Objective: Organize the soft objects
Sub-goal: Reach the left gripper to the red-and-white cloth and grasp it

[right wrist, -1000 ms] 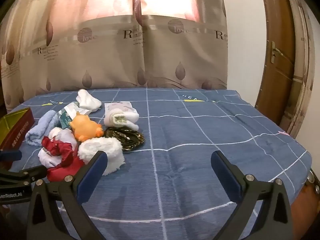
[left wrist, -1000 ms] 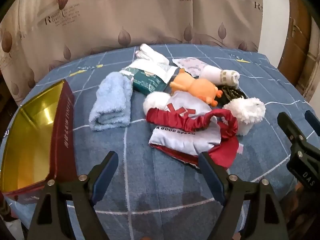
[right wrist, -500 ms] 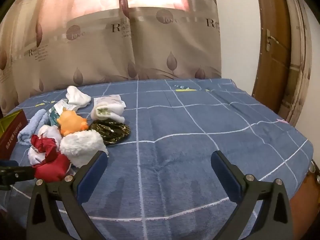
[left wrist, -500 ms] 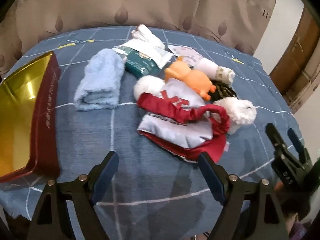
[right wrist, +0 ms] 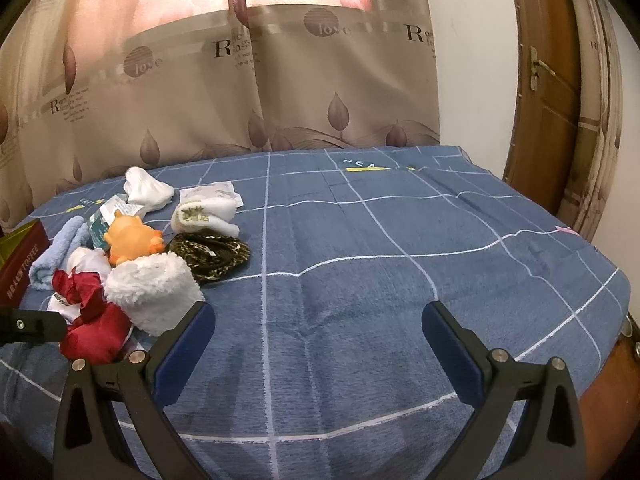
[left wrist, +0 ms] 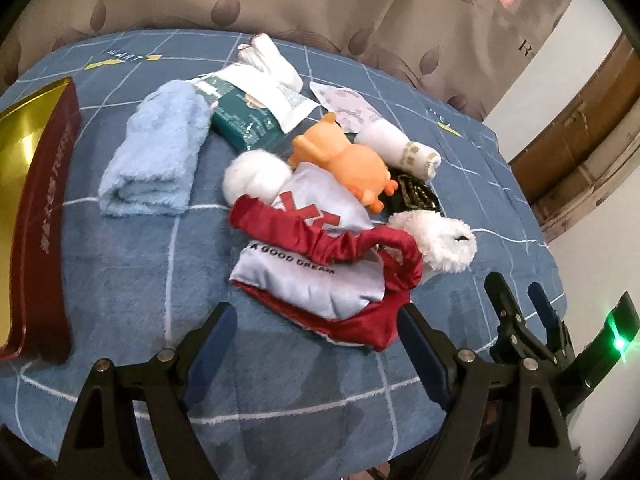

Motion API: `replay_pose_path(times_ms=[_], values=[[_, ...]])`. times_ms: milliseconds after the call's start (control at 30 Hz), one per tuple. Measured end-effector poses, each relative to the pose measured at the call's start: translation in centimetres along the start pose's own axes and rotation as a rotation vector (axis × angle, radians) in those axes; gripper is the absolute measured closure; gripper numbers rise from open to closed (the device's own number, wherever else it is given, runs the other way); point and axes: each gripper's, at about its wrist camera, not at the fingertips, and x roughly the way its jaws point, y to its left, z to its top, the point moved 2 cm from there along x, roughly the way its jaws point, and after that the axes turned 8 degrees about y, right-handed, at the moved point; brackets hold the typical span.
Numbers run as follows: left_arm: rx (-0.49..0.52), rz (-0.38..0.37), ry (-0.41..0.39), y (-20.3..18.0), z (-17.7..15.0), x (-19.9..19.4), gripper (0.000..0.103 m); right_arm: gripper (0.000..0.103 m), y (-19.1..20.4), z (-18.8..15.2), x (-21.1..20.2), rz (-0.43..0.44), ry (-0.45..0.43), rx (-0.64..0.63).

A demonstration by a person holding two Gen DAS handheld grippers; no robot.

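Both grippers, left (left wrist: 312,338) and right (right wrist: 318,334), hover with jaws spread, empty; the near red-and-silver satin eye mask (left wrist: 320,276) looks light, limp, slippery, best pinched at its gathered strap.

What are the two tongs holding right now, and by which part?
Nothing. The left tongs hang open just short of the red and silver eye mask; the right tongs hang open over bare blue blanket.

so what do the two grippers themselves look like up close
Both match: the left gripper and right gripper each have black, angular frames with triangular cut-outs and silver bolt heads. Their fingers carry dark blue pads. In the left wrist view, the right gripper's body shows a glowing green light. No sleeves or cables are visible.
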Motion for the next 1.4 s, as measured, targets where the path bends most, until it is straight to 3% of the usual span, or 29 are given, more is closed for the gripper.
replay_pose_path(times_ms=[400, 800, 1333, 1367, 1400], values=[[-0.007, 0.010, 0.008, -0.6, 1.5, 1.5, 0.019, 0.000, 0.1, -0.1, 0.4, 0.004, 0.014, -0.002], [0.081, 0.158, -0.012, -2.4, 1.4, 2.6, 0.018, 0.000, 0.0, -0.2, 1.0, 0.014, 0.037, 0.010], [0.097, 0.194, -0.032, -2.8, 0.9, 2.5, 0.019, 0.000, 0.1, -0.3, 1.4, 0.018, 0.048, 0.011], [0.097, 0.195, -0.032, -2.9, 0.9, 2.4, 0.023, 0.000, 0.1, -0.3, 1.4, 0.019, 0.049, 0.011], [0.099, 0.198, -0.036, -2.9, 0.9, 2.4, 0.036, 0.000, 0.1, -0.3, 1.4, 0.019, 0.050, 0.010]])
